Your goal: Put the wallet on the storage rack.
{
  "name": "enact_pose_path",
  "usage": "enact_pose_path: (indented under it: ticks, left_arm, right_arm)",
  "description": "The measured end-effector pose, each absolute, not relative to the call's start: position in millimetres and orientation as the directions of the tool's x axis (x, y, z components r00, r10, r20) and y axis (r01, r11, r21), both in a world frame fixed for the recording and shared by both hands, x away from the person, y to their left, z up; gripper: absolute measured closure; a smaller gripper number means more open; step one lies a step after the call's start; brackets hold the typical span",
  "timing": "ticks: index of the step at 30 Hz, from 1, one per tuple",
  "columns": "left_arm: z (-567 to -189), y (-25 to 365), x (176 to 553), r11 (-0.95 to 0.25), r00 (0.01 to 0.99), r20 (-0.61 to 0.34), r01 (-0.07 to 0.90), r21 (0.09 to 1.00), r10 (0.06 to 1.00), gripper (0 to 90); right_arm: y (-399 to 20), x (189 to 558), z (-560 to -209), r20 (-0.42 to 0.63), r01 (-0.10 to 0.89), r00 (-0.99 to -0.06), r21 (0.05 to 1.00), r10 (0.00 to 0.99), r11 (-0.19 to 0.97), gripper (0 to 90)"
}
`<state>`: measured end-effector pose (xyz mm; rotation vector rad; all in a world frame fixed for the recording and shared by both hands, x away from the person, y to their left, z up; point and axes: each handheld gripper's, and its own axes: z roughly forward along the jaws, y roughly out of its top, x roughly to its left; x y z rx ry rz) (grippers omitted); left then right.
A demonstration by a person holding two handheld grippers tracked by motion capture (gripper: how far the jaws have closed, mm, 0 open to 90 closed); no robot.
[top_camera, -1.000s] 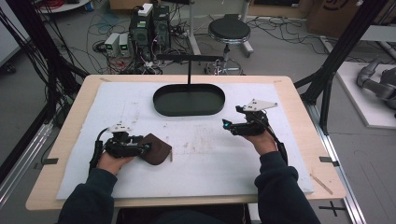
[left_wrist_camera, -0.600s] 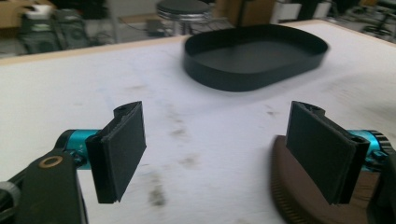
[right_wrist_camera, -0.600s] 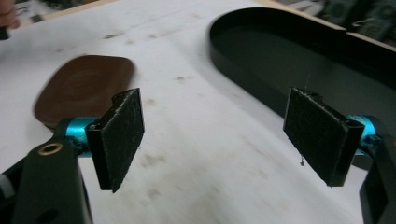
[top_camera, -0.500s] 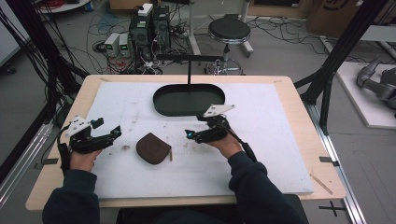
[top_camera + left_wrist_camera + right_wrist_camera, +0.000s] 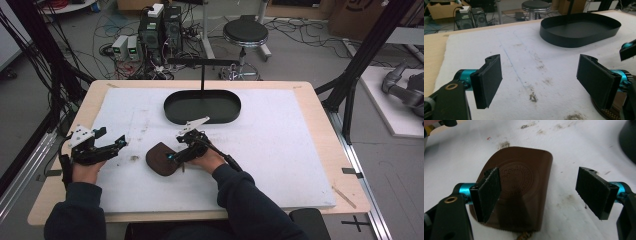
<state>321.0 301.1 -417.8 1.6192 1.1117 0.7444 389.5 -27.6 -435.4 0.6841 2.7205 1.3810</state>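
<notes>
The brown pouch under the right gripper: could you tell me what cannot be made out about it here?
- Embossed round seal on the brown pouch: its lettering is too small and blurred in the right gripper view.
- The pouch's near edge: cut off by that view's bottom edge.
- In the high view, the right gripper covers the pouch's right side.

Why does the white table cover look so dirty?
The white padded mat carries dark smudges and crumbs near the flat brown leather pouch, plus a faint scratched line. Nothing is spilled; the black oval tray sits level.
</notes>
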Motion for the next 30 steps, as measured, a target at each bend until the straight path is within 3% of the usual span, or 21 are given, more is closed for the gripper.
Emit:
enact_pose_path:
  ticks: [5, 8, 10, 11, 15, 21, 27, 30]
  left_arm:
    - [-417.7, 302.2, 320.7, -0.076, 0.388, -0.053, 0.309, 0.948, 0.92, 20.5]
    - [-418.1, 300.5, 321.4, -0.08, 0.393, -0.051, 0.31, 0.947, 0.918, 20.9]
    - [-418.1, 300.5, 321.4, -0.08, 0.393, -0.051, 0.31, 0.947, 0.918, 21.0]
    - [-418.1, 300.8, 321.3, -0.078, 0.391, -0.052, 0.311, 0.947, 0.919, 21.1]
    - [-418.3, 302.5, 321.3, -0.073, 0.385, -0.056, 0.312, 0.947, 0.921, 21.2]
    - [-418.3, 302.1, 320.5, -0.077, 0.389, -0.053, 0.311, 0.947, 0.92, 21.5]
    - [-418.2, 301.1, 320.2, -0.077, 0.393, -0.054, 0.312, 0.947, 0.918, 21.8]
    - [-418.2, 301.2, 320.2, -0.076, 0.393, -0.055, 0.31, 0.948, 0.918, 21.9]
  right_arm:
    - [-18.2, 393.7, -448.3, 0.227, 0.401, -0.905, 0.739, 0.36, 0.541, 18.3]
    - [-20.9, 401.3, -453.4, 0.324, 0.466, -0.882, 0.712, 0.342, 0.525, 20.9]
    - [-22.4, 403.5, -452.9, 0.367, 0.469, -0.883, 0.702, 0.292, 0.537, 38.2]
    - [-23.1, 403.5, -452.1, 0.374, 0.469, -0.883, 0.699, 0.283, 0.54, 39.5]
    - [-23.5, 401.3, -447.5, 0.346, 0.448, -0.894, 0.699, 0.284, 0.557, 46.5]
    - [-36.5, 402.4, -433.3, 0.314, 0.425, -0.905, 0.717, 0.288, 0.553, 66.8]
    - [-57.6, 402.8, -417.1, 0.243, 0.395, -0.911, 0.745, 0.333, 0.537, 75.5]
    - [-77.5, 403.5, -403.2, 0.159, 0.357, -0.913, 0.754, 0.375, 0.551, 78.4]
